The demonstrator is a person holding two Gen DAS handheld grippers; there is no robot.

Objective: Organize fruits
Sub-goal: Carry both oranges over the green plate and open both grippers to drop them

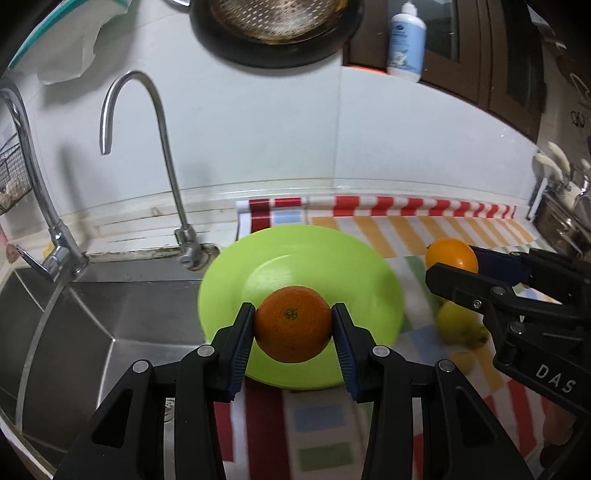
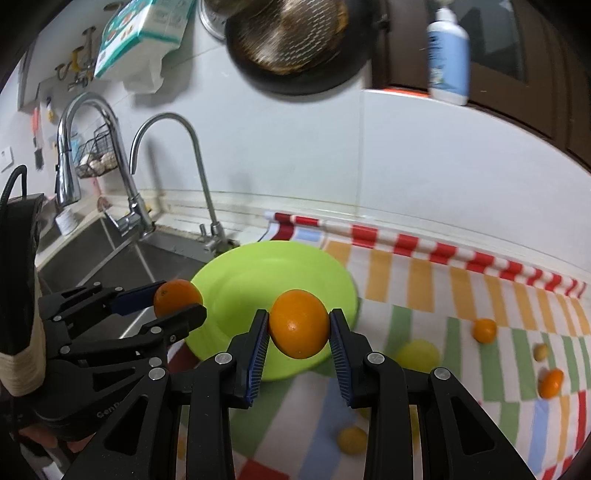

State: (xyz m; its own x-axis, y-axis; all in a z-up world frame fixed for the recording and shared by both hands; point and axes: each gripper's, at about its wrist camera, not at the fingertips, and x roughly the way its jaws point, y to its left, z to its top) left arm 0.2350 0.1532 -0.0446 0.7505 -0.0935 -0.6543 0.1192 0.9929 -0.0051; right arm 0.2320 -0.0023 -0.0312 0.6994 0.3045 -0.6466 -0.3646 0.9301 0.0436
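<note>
- Left wrist view: the left gripper (image 1: 293,325) is clenched on a round deep-orange orange (image 1: 293,323), its blue-padded fingers (image 1: 242,347) pressing both sides, the fruit's stem dimple facing the camera.
- The held fruit hangs in front of the near part of a round lime-green plastic plate (image 1: 332,258), which lies on a striped multicolour cloth (image 1: 406,225) just beside a stainless steel sink (image 1: 110,314).
- At the right of this view the right gripper (image 1: 454,267) grips a lighter yellow-orange orange (image 1: 451,254) above the cloth; below it lie blurred yellow fruits (image 1: 458,325).
- A slim curved chrome tap (image 1: 162,122) rises behind the sink against the white wall; a dark round pan (image 1: 273,26) and a white-and-blue plastic bottle (image 1: 405,44) show near the top.
- Right wrist view: the right gripper (image 2: 299,328) is closed around the yellow-orange orange (image 2: 299,323), held over the near edge of the green plate (image 2: 258,273).
- To the left, the left gripper (image 2: 177,301) grasps the deep-orange orange (image 2: 177,295) at the plate's left rim, over the sink (image 2: 110,258) edge.
- On the cloth (image 2: 406,295) to the right lie two small loose oranges (image 2: 484,330), well apart from the plate, a small tan fruit (image 2: 541,351) between them, and blurred yellow fruits (image 2: 419,356) nearer the plate.
</note>
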